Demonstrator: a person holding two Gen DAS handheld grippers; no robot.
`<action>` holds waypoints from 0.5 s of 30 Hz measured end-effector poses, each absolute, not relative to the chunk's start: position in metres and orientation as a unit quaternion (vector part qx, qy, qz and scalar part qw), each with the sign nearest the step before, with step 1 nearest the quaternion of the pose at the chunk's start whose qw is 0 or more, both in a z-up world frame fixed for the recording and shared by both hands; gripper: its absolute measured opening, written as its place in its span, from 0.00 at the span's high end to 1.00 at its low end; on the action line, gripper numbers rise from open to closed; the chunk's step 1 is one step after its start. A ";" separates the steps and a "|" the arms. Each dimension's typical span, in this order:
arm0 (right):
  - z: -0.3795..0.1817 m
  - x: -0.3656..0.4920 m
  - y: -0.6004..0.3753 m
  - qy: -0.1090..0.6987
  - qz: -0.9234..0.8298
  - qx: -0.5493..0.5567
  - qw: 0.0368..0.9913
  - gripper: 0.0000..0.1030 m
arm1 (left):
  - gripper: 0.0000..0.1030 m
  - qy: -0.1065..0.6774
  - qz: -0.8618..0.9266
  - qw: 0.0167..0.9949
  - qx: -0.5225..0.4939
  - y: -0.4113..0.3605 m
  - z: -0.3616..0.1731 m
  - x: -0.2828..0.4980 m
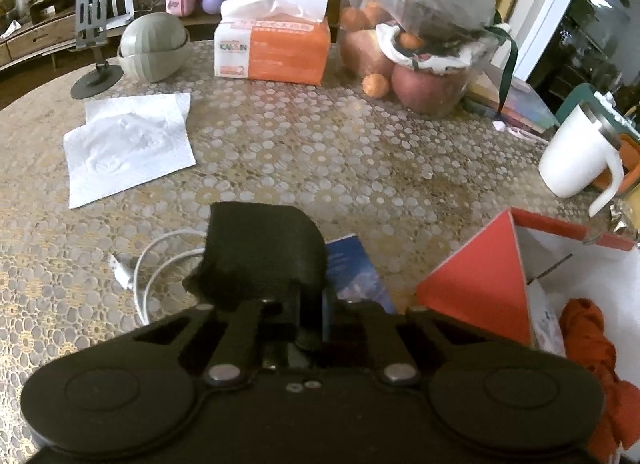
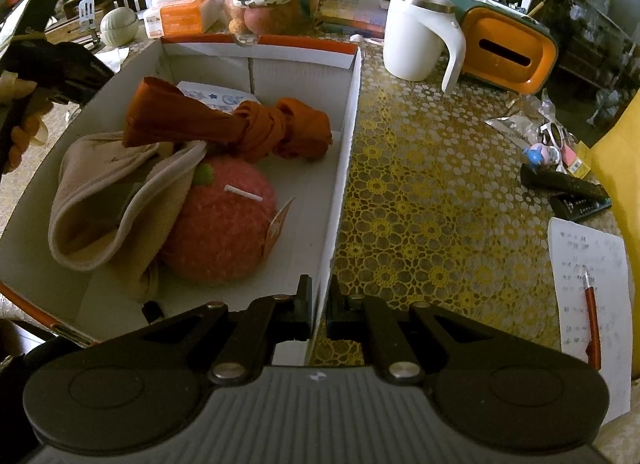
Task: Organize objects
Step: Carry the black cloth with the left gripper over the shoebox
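The bench [image 1: 320, 136], under a lace-patterned cover, carries a tissue pack [image 1: 276, 50] and fruit bag [image 1: 416, 44] at the far edge, a paper napkin [image 1: 128, 148] on the left, a white mug [image 2: 420, 36] and an open box [image 2: 344, 168] on the right, and a white cable [image 1: 144, 276] nearest.

A white cardboard box [image 2: 344, 168] with orange rims stands open on the table. Inside, a knotted orange cloth [image 2: 240, 124] lies at the far side, a beige cloth [image 2: 100, 200] at the left, and a pink knitted ball [image 2: 224, 224] near the middle.
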State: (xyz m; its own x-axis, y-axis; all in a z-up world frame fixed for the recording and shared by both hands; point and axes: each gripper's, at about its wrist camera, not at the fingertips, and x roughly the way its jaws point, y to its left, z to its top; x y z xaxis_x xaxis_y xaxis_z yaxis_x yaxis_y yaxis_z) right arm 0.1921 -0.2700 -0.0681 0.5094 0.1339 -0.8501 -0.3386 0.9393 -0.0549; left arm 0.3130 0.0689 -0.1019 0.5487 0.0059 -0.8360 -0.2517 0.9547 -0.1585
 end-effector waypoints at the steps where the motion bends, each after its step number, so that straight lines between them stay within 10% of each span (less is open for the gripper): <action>1: -0.069 0.192 -0.270 0.477 0.137 -0.107 0.862 0.94 | 0.94 0.468 0.072 0.871 -0.131 0.070 -0.100 0.311; 15: -0.074 0.192 -0.268 0.475 0.130 -0.109 0.863 0.95 | 0.94 0.444 0.011 0.891 -0.093 0.052 -0.040 0.259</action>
State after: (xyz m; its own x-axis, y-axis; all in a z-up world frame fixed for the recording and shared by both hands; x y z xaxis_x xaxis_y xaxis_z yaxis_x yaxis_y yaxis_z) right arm 0.1916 -0.2676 -0.0736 0.5146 0.1217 -0.8487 -0.3284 0.9424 -0.0640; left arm 0.2586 0.0521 -0.0402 0.6063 -0.0640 -0.7926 -0.1015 0.9824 -0.1570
